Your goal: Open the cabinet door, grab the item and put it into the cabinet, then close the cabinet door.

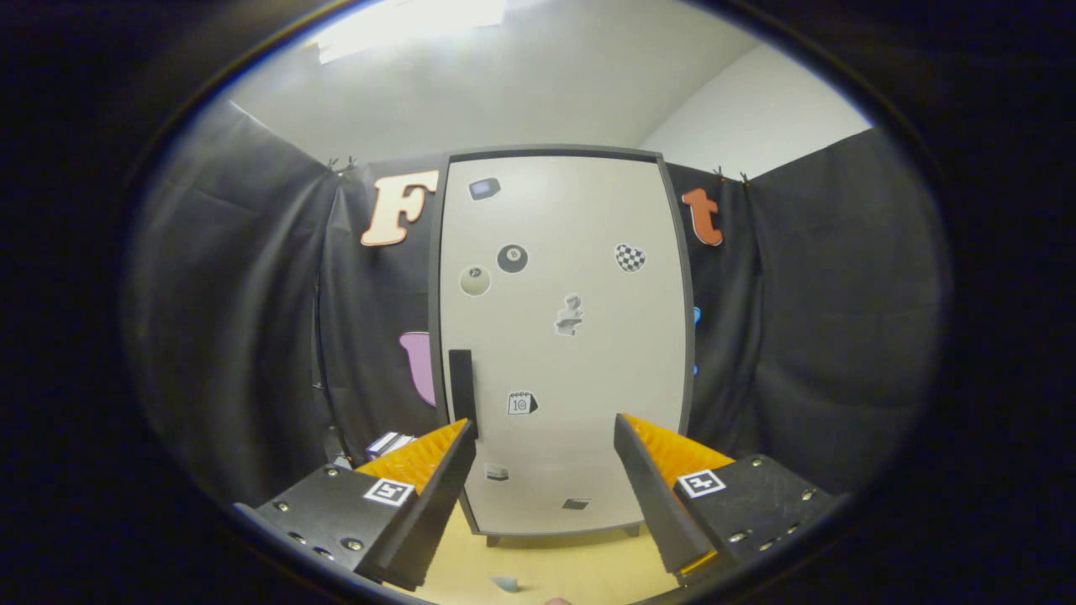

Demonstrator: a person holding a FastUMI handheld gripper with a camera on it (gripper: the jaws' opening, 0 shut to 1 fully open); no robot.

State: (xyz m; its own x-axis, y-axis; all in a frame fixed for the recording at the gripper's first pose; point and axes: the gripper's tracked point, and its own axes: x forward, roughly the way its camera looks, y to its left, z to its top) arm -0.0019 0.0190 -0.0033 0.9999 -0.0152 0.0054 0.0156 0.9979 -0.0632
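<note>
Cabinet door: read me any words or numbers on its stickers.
"10", it seems: calendar sticker on the cabinet door.
Black ball sticker: digit too blurred to read.
Other stickers: nothing readable.
Hand-held gripper open, one fingertip by the handle.

cabinet door (580, 353) off-white, dark grey frame; handle (461, 388) black; checkered heart sticker (630, 257); floor (546, 571) yellowish.

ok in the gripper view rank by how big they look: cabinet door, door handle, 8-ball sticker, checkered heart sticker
1. cabinet door, by far the largest
2. door handle, the dark vertical bar
3. 8-ball sticker and checkered heart sticker: too alike to rank

The gripper is open, fingers apart short of the door.
</note>
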